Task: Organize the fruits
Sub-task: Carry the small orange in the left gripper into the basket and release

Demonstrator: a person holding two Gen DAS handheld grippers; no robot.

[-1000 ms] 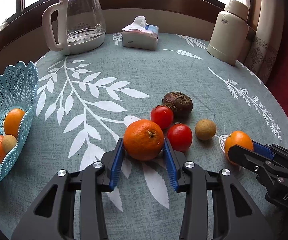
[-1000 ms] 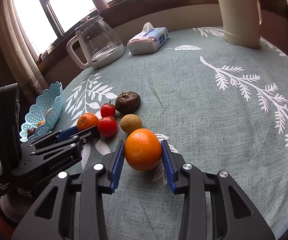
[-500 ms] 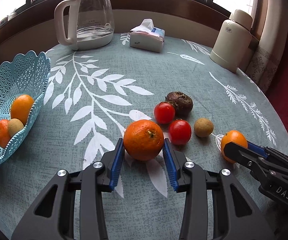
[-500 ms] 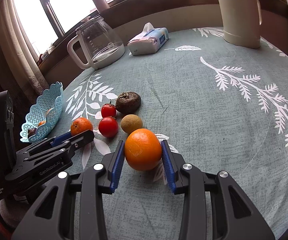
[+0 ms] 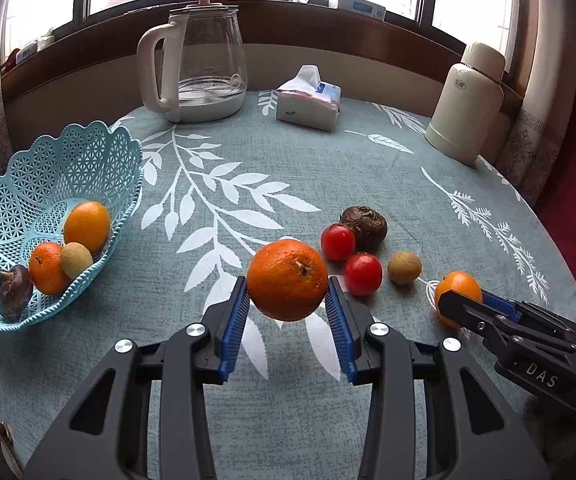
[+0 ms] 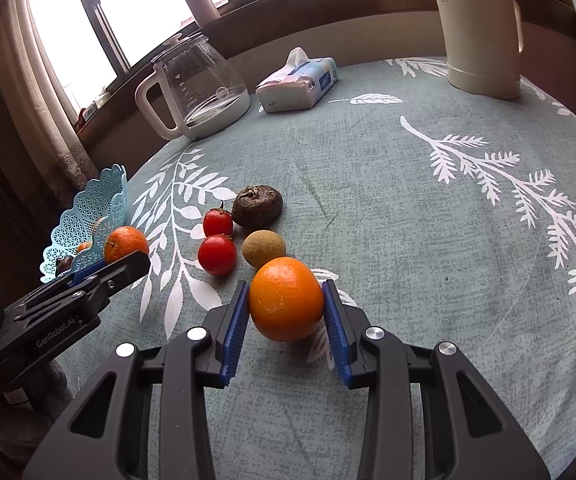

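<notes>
My left gripper [image 5: 287,308] has lifted its orange [image 5: 287,279] toward the basket [image 5: 100,152]; right gripper [image 6: 284,312] jaws clamp another orange [image 6: 286,298] on the tabletop [image 6: 428,240].

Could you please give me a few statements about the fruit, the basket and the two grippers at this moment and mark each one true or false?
1. The left gripper holds an orange between its fingers. True.
2. The blue basket holds no fruit. False: it holds two oranges, a small tan fruit and a dark fruit.
3. Two red tomatoes lie on the tablecloth beside a dark brown fruit. True.
4. The right gripper is open with nothing in it. False: it is closed on a second orange.
5. The glass kettle lies on its side. False: it stands upright.
</notes>
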